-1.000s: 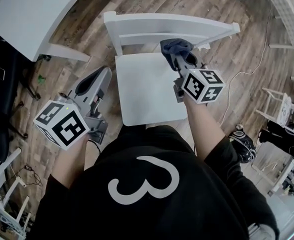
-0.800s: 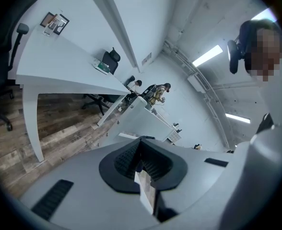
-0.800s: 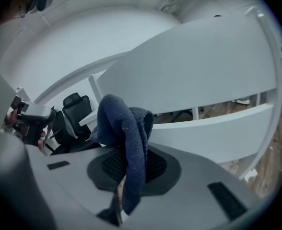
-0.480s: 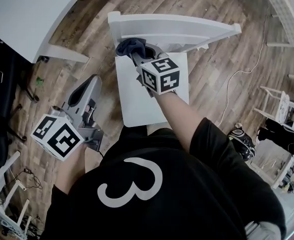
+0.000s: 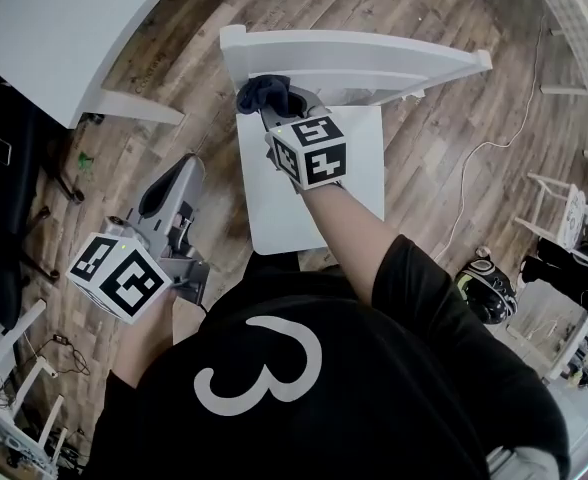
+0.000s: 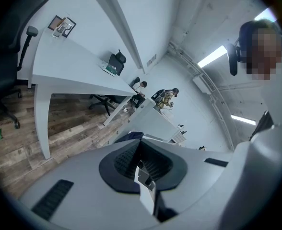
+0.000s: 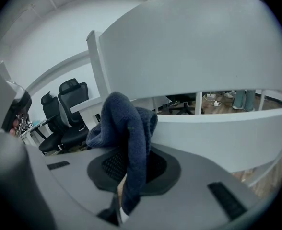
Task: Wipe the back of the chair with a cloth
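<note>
A white wooden chair [image 5: 314,203] stands in front of me, its curved backrest [image 5: 354,63] at the far side. My right gripper [image 5: 272,108] is shut on a dark blue cloth [image 5: 262,93], which presses against the left end of the backrest. In the right gripper view the cloth [image 7: 126,128] hangs bunched between the jaws, right in front of the backrest's top rail [image 7: 193,51]. My left gripper [image 5: 179,173] is held out to the left of the chair above the floor, jaws shut with nothing between them, seen closed in the left gripper view [image 6: 143,164].
A white desk [image 5: 64,28] stands at the upper left, with its leg [image 5: 124,105] near the chair. Black office chairs [image 7: 66,121] stand behind. White racks [image 5: 564,218] and a cable [image 5: 484,148] lie on the wooden floor at the right.
My right gripper has swept the cloth from the right part of the backrest to its left end, and has stayed there for the last half second. The left gripper has hardly moved.
</note>
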Action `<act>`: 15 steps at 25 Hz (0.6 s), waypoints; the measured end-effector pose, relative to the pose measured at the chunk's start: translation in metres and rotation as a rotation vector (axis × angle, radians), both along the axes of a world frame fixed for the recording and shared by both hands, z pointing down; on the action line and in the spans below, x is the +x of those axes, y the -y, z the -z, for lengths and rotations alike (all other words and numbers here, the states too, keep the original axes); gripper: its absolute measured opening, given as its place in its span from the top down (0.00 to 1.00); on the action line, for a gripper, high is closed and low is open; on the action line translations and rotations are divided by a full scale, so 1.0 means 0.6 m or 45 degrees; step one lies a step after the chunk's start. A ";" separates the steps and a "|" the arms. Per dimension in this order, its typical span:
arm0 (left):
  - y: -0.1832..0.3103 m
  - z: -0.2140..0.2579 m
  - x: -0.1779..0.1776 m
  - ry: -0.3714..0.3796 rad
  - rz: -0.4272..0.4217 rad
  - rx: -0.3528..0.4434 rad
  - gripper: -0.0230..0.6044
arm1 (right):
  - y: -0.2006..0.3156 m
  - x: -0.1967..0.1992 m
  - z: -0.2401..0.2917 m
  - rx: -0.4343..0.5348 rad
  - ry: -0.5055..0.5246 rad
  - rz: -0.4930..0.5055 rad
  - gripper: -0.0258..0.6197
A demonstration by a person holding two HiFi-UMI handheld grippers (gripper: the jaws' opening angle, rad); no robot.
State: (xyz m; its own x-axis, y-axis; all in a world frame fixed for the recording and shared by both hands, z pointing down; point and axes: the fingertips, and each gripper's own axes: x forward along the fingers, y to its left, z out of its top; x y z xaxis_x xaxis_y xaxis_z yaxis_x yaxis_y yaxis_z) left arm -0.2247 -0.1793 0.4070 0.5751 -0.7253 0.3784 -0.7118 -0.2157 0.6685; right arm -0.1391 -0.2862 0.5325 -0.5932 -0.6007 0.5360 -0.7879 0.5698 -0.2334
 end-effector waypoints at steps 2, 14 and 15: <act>0.002 -0.003 0.009 0.000 -0.020 -0.004 0.94 | 0.001 0.014 0.001 0.009 -0.003 -0.023 0.89; 0.026 -0.033 0.076 -0.019 -0.138 -0.050 0.94 | 0.020 0.182 -0.018 -0.008 -0.038 -0.261 0.89; 0.029 -0.032 0.083 -0.021 -0.156 -0.048 0.94 | 0.021 0.195 -0.019 -0.010 -0.049 -0.275 0.89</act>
